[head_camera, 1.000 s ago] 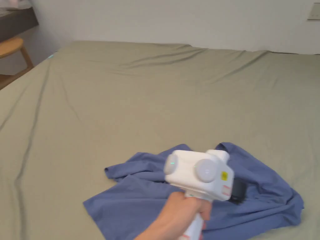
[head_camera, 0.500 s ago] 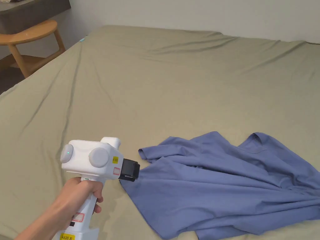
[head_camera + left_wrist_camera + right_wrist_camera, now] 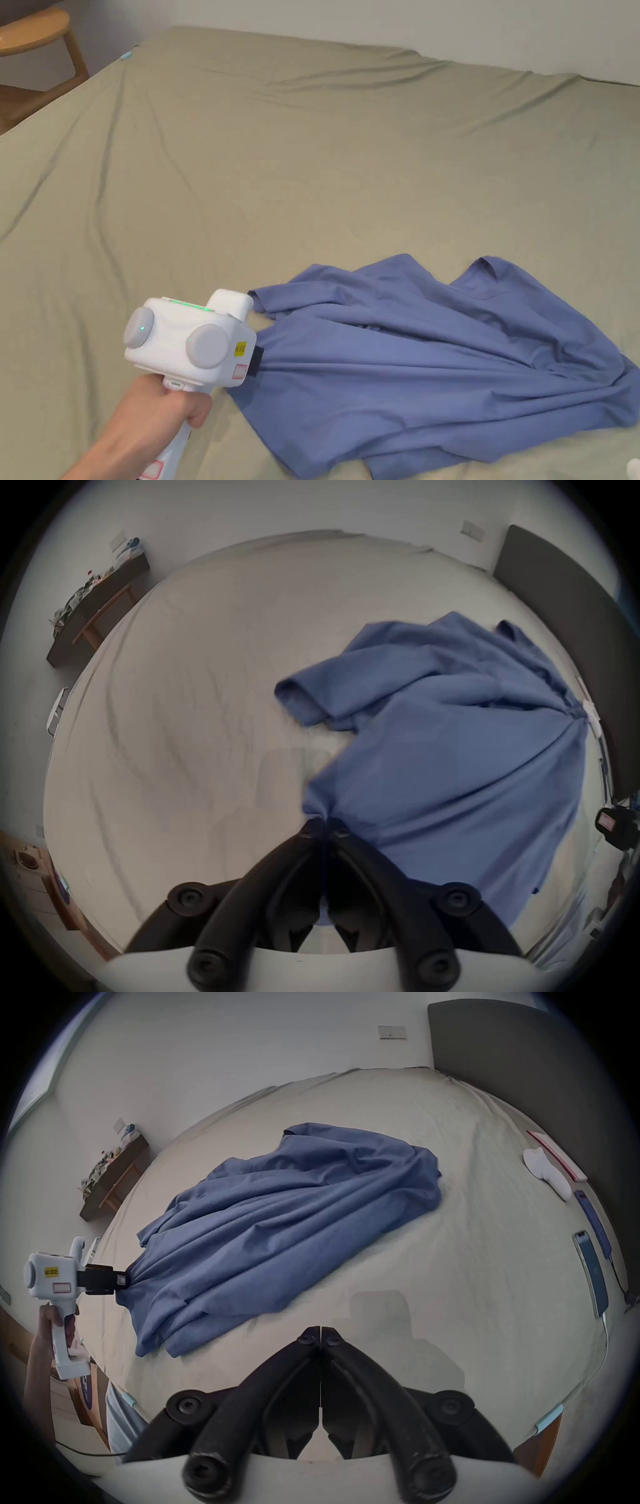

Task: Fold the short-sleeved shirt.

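Left gripper (image 3: 257, 361), white pistol-grip body w/ black jaws, is clamped tight on the near-left edge of the blue short-sleeved cotton shirt (image 3: 437, 369). Left gripper view confirms it: jaws pressed together, fabric bunched right at the tips (image 3: 323, 821), pleats fanning out from that pinch. A hand (image 3: 150, 419) wraps the grip, low on the near-left of the head view.

Shirt's lying crumpled on the olive-green bedsheet (image 3: 312, 156), near-right part of the bed, creases running from the pinched edge toward the far right. One sleeve (image 3: 281, 297) pokes out to the left, just past the gripper; neck opening (image 3: 494, 275) on the far side.

Right gripper (image 3: 320, 1338) — jaws meet w/ nothing between them, hovering over bare sheet, near side of the shirt, apart from it. From that view the left gripper (image 3: 119, 1281) shows at the left, gripping the hem.

No containers on the bed itself. Flat items lie along the right edge: a white cloth (image 3: 547, 1172), and two phone-like slabs (image 3: 588, 1269) w/ a cable. Wooden stool (image 3: 37, 50) sits far left, off the bed.
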`<state>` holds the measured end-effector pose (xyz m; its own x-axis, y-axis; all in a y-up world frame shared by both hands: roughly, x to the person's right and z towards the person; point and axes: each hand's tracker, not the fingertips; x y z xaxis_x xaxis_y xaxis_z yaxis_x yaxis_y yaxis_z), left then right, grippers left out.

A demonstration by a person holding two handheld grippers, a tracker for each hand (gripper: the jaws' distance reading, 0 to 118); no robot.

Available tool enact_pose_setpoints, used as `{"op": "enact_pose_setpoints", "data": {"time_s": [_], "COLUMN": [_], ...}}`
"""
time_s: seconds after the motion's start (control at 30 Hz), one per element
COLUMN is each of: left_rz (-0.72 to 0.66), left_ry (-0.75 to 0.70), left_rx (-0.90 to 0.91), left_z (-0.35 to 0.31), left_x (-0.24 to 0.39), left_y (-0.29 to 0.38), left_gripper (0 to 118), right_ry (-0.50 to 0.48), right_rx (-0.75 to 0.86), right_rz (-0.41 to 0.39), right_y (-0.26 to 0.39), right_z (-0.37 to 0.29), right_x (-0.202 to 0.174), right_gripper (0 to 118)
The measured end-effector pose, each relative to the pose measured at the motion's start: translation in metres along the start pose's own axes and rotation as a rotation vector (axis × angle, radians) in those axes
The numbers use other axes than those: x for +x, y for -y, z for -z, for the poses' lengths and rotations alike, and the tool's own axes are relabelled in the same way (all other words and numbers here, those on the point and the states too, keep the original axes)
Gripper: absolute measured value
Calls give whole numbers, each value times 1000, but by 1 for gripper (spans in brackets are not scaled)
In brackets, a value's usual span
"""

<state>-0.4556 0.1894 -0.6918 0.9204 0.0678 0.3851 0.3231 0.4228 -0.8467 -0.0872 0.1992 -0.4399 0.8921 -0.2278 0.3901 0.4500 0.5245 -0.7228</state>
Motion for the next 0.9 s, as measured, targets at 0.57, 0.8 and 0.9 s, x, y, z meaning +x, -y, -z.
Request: {"op": "enact_pose_setpoints", "data": {"time_s": [0.57,0.8,0.9], "left_rz": [-180,-206,-211], "left_ry": [169,190,201], "left_rx": [17,1,-4], "left_z": [14,22,26], "left_x": [-32,-35,-38], "left_y": [10,7,6], "left_gripper": [0,0,0], "right_ry": [-151,-127,-124], "right_rx": [0,-269,-258], "right_rz": [-454,-511,-603], "right_y": [-218,-259,-252], "right_z": [137,241,260], "right_x": [-205,-260,-271], "right_gripper": [14,118,118]}}
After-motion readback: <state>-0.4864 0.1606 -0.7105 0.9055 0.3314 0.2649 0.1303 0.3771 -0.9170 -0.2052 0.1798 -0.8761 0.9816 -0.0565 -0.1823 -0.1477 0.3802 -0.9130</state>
